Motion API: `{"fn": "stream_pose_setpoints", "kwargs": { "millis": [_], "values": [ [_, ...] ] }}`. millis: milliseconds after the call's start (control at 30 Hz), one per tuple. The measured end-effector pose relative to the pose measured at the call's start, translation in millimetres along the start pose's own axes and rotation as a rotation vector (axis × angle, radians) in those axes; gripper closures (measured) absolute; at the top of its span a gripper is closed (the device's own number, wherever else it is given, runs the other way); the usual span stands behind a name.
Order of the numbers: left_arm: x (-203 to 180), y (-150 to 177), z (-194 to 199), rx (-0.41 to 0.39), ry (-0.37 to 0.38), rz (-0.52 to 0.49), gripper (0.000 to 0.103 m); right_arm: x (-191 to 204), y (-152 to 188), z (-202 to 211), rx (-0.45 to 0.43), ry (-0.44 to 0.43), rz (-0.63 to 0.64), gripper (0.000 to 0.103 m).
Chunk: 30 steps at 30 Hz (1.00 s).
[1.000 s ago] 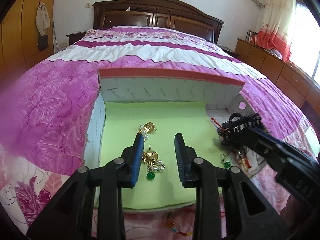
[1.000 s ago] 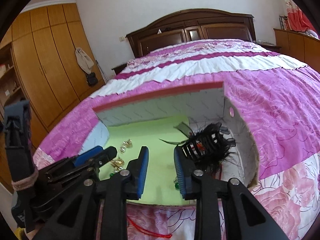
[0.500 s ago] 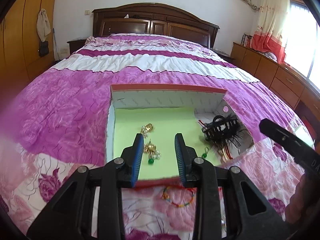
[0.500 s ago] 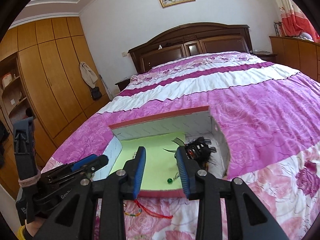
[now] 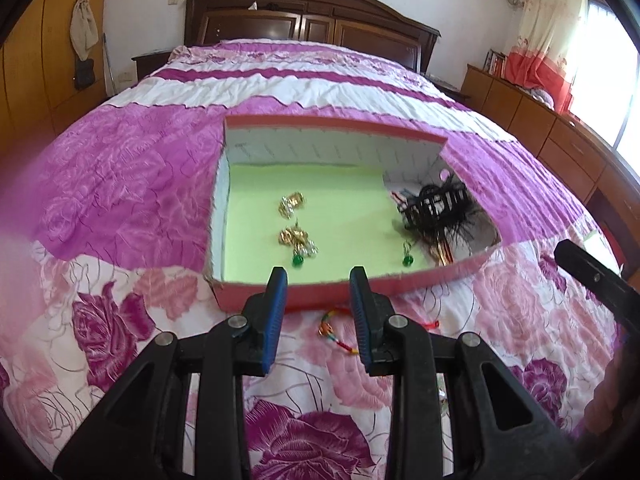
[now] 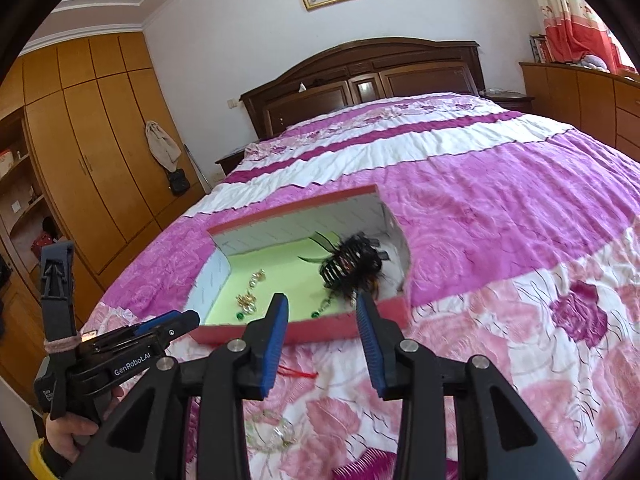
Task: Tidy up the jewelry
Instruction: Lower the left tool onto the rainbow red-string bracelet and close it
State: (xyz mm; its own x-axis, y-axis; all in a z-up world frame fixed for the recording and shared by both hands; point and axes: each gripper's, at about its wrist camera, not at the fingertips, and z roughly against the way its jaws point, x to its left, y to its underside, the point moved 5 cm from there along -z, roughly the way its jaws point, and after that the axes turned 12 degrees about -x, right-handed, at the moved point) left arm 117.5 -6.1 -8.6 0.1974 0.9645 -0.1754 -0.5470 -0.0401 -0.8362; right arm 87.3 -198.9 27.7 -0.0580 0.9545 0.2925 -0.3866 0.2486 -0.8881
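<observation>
Both the left gripper (image 5: 318, 312) and the right gripper (image 6: 322, 320), whose jaws have just been opening, are hanging spread and empty; a beaded bracelet (image 5: 336, 330) is lying beneath; beyond, the red box (image 5: 332, 292) is holding gold earrings (image 5: 294, 236) and a black hair clip (image 5: 438, 204).

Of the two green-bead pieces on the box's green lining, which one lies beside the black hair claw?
The lone green-bead earring, just left of the black hair claw. The other green bead hangs off the gold-and-pearl cluster toward the box's left side.
</observation>
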Motion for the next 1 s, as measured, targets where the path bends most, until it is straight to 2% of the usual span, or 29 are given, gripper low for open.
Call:
{"fn": "stream_pose_setpoints", "kwargs": {
  "millis": [300,667,700,800,1000],
  "values": [
    [-12.4,25.3,-18.6,0.079,0.007,-0.027,0.079,-22.1,13.2,0.5,0.025,0.023,-0.052,0.064],
    [-4.5,50.0,-42.5,0.165,-0.016,-0.015,0.080,-34.1,26.5,-7.0,0.062,0.023,-0.106,0.065],
    [-4.4,50.7,-42.3,0.162,-0.018,-0.019,0.081,-34.2,27.0,-7.5,0.065,0.025,-0.107,0.065],
    [-5.9,51.8,-41.8,0.160,-0.014,-0.032,0.101,-33.4,28.4,-7.9,0.072,0.024,-0.111,0.064],
    [-5.3,45.5,-32.4,0.136,0.007,-0.012,0.101,-30.6,27.6,-5.1,0.069,0.029,-0.100,0.065]
  ]
}}
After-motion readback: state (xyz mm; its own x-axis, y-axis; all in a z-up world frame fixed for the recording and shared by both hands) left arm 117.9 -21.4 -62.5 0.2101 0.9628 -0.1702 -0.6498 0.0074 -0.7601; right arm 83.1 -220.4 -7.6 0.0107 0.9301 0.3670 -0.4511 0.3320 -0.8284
